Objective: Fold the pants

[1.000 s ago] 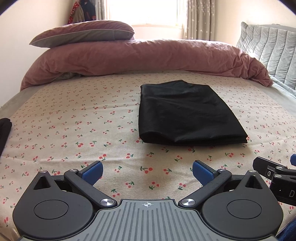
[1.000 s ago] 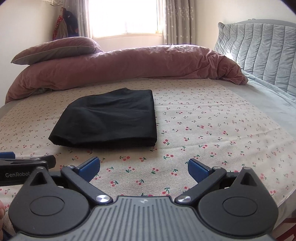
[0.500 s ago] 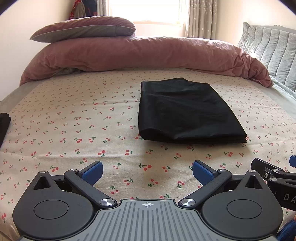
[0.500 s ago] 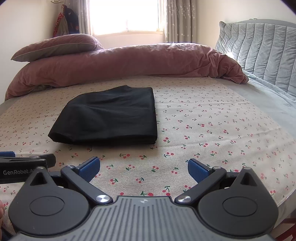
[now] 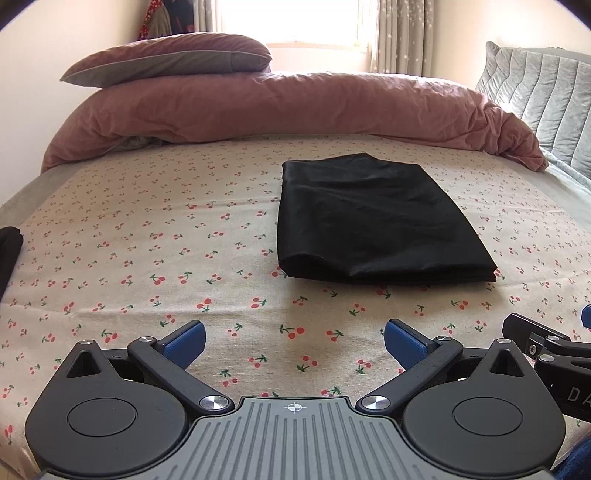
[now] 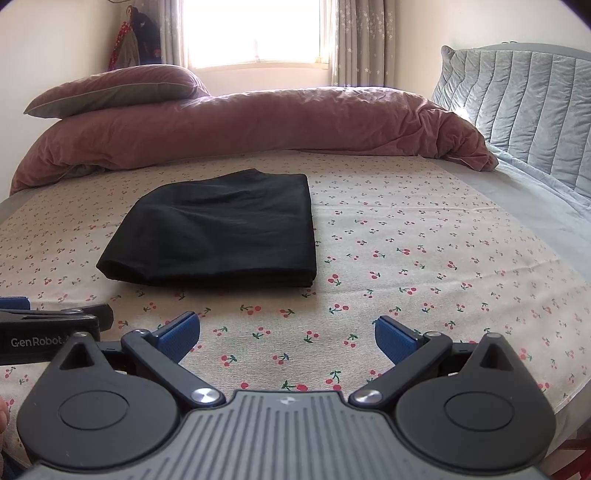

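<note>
Pink duvet (image 5: 295, 107), pillow (image 5: 166, 59), cherry-print sheet (image 5: 147, 240).

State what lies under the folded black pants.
The folded black pants lie flat on the cherry-print sheet. Whatever is directly beneath them is covered, so unseen.

This is a bedroom in a home. A bed (image 5: 110, 258) fills the scene, covered with a beige sheet printed with small red cherries. At the far side a dusty-pink duvet (image 5: 295, 107) lies bunched across its width, with a pink-and-grey pillow (image 5: 170, 55) resting on its left end. On the right stands a grey quilted headboard (image 6: 524, 110). Beyond, daylight comes through a window (image 6: 255, 29) flanked by patterned curtains (image 6: 362, 40), and clothes hang (image 6: 133, 40) in the far left corner.
</note>
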`<control>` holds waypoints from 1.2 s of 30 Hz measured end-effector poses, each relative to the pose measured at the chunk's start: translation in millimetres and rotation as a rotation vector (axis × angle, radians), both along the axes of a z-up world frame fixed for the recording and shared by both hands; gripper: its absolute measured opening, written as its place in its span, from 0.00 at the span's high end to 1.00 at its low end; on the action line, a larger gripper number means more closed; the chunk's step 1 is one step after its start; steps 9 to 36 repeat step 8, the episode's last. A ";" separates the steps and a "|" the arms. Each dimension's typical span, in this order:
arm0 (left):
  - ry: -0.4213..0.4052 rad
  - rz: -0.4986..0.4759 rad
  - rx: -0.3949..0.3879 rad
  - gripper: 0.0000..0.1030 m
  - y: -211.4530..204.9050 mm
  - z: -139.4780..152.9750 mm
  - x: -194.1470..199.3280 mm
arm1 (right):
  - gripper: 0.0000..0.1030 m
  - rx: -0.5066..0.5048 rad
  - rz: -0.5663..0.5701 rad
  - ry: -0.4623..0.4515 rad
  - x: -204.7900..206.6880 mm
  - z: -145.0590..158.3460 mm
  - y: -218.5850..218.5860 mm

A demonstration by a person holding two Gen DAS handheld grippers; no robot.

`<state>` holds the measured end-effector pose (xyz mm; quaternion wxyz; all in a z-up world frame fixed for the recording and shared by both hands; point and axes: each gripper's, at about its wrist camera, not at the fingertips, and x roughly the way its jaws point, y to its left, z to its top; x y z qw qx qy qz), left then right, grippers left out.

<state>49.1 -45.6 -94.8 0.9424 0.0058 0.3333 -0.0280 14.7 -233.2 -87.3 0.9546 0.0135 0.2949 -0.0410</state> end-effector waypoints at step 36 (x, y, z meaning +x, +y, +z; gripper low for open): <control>0.005 0.008 -0.005 0.00 2.2 -0.6 1.3 | 0.06 0.003 -0.001 0.001 0.3 -0.3 -0.9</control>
